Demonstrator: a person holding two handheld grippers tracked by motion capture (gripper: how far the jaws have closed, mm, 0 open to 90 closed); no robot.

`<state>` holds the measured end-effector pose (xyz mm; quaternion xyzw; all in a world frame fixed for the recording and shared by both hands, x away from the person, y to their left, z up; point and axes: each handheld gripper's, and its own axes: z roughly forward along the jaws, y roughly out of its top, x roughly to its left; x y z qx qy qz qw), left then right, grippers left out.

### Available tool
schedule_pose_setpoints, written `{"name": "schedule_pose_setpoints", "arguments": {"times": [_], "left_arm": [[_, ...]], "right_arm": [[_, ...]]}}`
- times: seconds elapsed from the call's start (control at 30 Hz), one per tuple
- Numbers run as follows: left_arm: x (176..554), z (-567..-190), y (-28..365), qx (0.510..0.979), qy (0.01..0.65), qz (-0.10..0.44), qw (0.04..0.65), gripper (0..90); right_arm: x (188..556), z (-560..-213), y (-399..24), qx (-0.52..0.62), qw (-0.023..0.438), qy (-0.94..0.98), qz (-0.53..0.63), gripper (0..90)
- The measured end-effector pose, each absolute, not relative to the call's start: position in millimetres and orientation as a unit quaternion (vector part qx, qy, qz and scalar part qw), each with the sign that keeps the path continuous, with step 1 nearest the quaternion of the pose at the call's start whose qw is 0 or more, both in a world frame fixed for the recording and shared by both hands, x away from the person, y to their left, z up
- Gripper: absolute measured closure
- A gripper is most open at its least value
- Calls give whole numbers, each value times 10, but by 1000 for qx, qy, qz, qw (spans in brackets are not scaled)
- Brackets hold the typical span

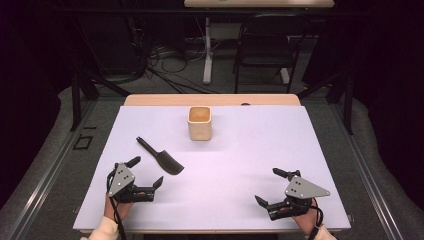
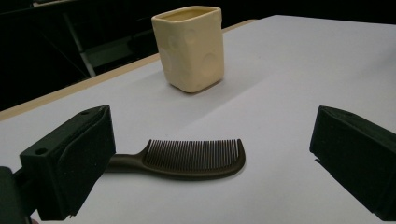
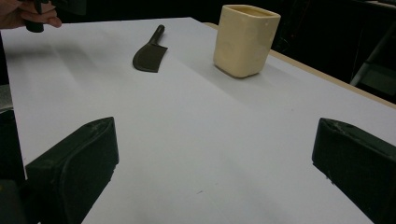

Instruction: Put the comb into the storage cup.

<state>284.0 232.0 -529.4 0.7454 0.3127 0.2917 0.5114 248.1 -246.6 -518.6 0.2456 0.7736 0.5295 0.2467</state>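
A pale lilac-white sheet covers the worktop (image 1: 280, 150), leaving a strip of light wood bare along the far edge, and the room beyond it is dark: grey floor, a tangle of cables, a white table leg and a black chair (image 1: 265, 45) stand behind. On the sheet a dark comb (image 1: 161, 156) lies flat, left of centre, its handle pointing away toward the far left and its toothed head nearer the person. A cream, square-sided cup (image 1: 200, 122) stands upright farther back near the middle, well apart from the comb. The left hand-held gripper (image 1: 147, 172) rests low at the near left, its jaws spread wide with nothing between them, and the comb lies just beyond its tips; in the left gripper view the comb (image 2: 187, 159) sits between the two open jaws but farther out on the sheet, untouched. The right hand-held gripper (image 1: 267, 186) sits at the near right, jaws likewise spread and empty, well apart from both things. The person's forearms are cut off at the bottom edge. The inside of the cup is hard to make out, and the far room fades into black.
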Motion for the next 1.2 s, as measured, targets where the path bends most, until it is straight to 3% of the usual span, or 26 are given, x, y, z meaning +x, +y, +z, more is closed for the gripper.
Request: {"name": "schedule_pose_setpoints", "arguments": {"times": [1.2], "left_arm": [[3461,-5306,2493,715,370,325,496,2]], "right_arm": [[2481,-5197,-2433,240,248,782,518,1]]}}
